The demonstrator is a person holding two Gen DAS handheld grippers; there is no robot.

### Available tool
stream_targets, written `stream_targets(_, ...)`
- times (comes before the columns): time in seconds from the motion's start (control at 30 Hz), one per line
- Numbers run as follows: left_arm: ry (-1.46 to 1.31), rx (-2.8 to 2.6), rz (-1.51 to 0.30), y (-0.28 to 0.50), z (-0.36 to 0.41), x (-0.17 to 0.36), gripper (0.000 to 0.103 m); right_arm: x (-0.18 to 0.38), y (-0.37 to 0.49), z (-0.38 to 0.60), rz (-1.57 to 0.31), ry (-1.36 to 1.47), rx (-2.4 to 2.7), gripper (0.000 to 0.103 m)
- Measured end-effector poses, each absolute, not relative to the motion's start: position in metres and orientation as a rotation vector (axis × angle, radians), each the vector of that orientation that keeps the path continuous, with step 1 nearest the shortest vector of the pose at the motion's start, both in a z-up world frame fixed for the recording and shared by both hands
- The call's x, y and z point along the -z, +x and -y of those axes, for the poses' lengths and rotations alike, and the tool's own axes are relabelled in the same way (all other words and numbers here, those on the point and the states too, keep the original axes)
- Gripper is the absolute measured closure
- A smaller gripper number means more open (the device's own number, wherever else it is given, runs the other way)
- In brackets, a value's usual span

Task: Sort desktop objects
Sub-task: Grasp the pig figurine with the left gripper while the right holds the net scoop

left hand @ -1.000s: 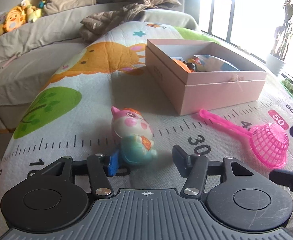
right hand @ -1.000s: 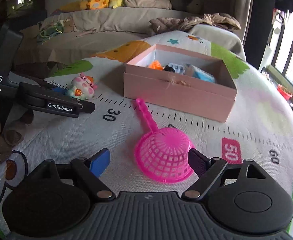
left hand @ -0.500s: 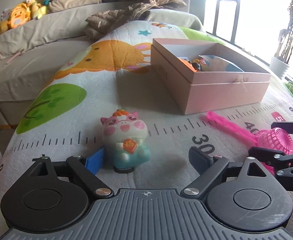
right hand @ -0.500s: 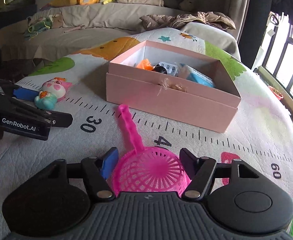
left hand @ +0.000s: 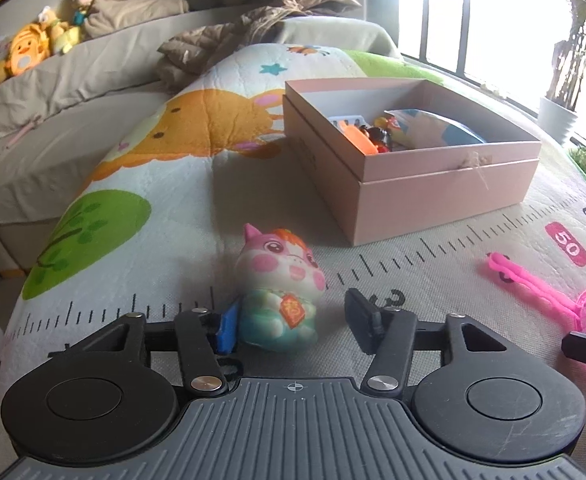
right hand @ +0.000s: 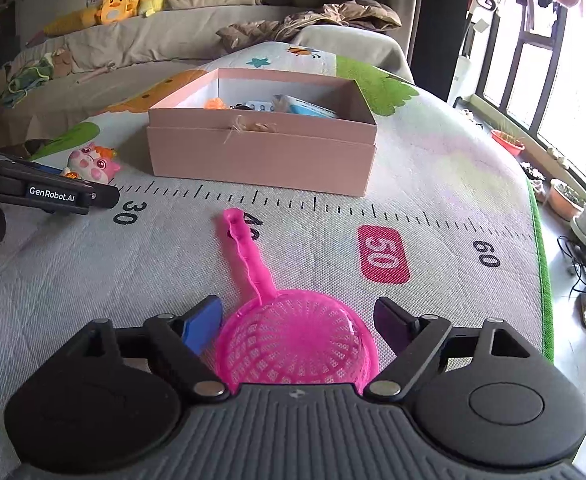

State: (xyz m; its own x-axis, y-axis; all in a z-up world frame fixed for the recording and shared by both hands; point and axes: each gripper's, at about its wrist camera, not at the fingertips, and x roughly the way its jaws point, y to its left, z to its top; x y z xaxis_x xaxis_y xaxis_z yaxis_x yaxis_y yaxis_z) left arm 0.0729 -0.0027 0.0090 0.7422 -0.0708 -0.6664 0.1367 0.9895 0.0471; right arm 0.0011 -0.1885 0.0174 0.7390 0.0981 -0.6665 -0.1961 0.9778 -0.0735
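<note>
- We saw the pink box [right hand: 261,156] standing open on the play mat [right hand: 433,184], ahead of both tools and well apart from them, with several small toys already inside.
- We had the right gripper [right hand: 297,316] over the bowl of the pink strainer [right hand: 293,344]; its jaws were opening, the bowl lay between them, the blue pad just beside the rim and the dark pad clear of it.
- The strainer's handle ran straight away from us toward the box, so its long axis lay along our reach.
- We held the left gripper [left hand: 293,320] at the pig toy [left hand: 281,284], jaws closing; the blue pad looked to touch its side while the dark pad stood off.
- The pig toy stood upright on the mat, nearer our left hand.
- We could not see the strainer's near rim, hidden under the right tool's body, and the box's contents were too small to name.
</note>
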Motion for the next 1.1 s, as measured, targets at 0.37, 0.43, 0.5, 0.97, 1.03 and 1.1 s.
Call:
stream_targets(0.37,0.109,0.29,-0.758,0.04,0.014,-0.014,0.063,-0.014,0.009,0.195,-0.747,-0.083,-0.153,0.003)
stream_targets(0.43,0.111,0.31,-0.749,0.03,0.013,-0.016,0.062,-0.013,0.009,0.194,-0.748,-0.083,-0.154,0.002)
stream_targets(0.5,0.119,0.3,-0.729,0.022,0.01,-0.018,0.052,-0.013,0.009,0.193,-0.75,-0.087,-0.15,0.001)
stream_targets(0.97,0.142,0.134,-0.761,0.031,-0.018,-0.013,0.024,-0.012,0.009,0.195,-0.754,-0.073,-0.154,0.0)
stream_targets(1.03,0.145,0.134,-0.763,0.032,-0.018,-0.013,0.023,-0.012,0.009,0.194,-0.755,-0.074,-0.158,0.0)
stream_targets(1.1,0.127,0.168,-0.769,0.032,-0.018,-0.014,0.022,-0.012,0.008,0.193,-0.756,-0.082,-0.177,0.0)
